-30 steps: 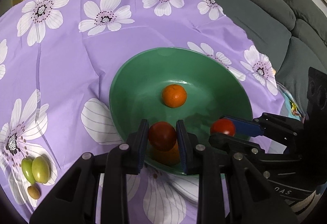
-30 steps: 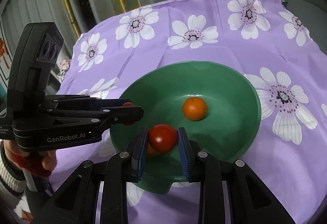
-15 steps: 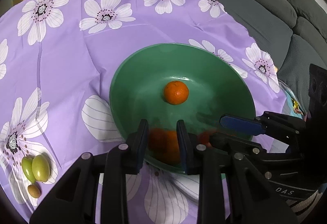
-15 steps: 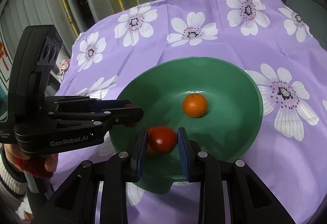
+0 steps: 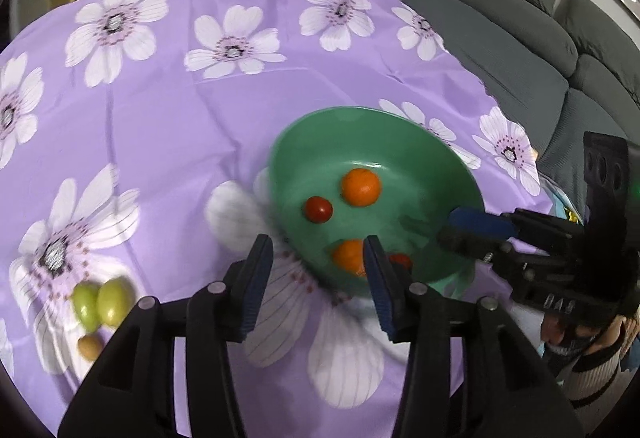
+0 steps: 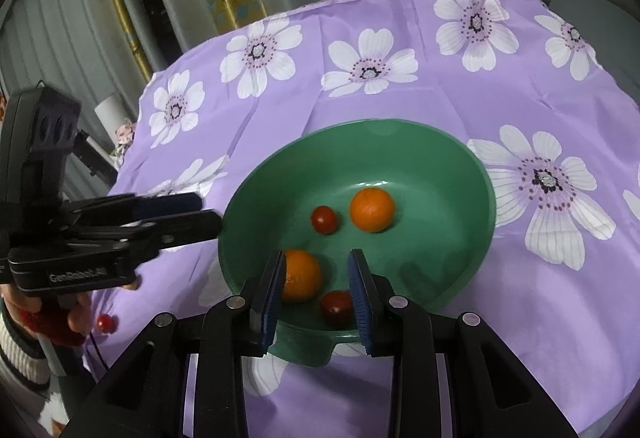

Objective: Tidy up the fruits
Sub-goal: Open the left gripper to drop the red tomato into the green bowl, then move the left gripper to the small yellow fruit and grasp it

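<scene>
Left gripper [image 5: 318, 280]: jaws spread wide, nothing between them; it hangs over the cloth just beside the bowl's near-left rim.
Right gripper [image 6: 316, 288]: jaws wide apart and empty, poised over the bowl's near edge, with an orange and a tomato showing in the gap below.
Bowl [image 6: 476, 198]: green, sitting on the cloth.
Oranges: one [image 6: 372, 209] near the middle, one [image 6: 302, 275] toward the near side.
Tomatoes: one [image 6: 324, 219] just beside the middle orange, one [image 6: 337, 307] beside the near orange.
Green fruits [image 5: 103, 301]: two, touching, on the cloth well left of the bowl, with a small brownish one [image 5: 90, 346] just below them.
Cloth [image 5: 168, 118]: purple with white flowers.
Sofa [image 5: 532, 38]: grey, beyond the table's right side.
</scene>
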Motion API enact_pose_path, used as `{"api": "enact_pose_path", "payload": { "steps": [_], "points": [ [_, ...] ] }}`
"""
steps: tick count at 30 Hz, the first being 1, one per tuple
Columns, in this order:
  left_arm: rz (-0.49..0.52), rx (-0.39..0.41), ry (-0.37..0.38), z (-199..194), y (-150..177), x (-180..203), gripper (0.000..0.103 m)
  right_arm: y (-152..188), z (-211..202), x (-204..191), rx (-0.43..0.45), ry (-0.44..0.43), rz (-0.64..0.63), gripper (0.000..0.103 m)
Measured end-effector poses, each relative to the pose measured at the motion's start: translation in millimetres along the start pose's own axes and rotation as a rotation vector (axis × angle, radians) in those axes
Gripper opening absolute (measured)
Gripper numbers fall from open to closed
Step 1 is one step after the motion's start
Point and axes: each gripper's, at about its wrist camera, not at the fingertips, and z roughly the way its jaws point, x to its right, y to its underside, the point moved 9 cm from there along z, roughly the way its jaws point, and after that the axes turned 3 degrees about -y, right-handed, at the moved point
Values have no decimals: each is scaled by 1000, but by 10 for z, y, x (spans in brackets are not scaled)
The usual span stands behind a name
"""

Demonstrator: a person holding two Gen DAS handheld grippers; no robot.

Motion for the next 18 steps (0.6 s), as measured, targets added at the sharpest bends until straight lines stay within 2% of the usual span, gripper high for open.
{"api": "enact_pose_path", "payload": {
  "steps": [10,18],
  "points": [
    [-105,-3,-62,-376,435,-457,47,-95,-85,-163,27,-46,-8,32],
    [-228,5,-183,-754,867,-1022,47,-59,-35,-494,1,-101,-61,32]
  ]
}}
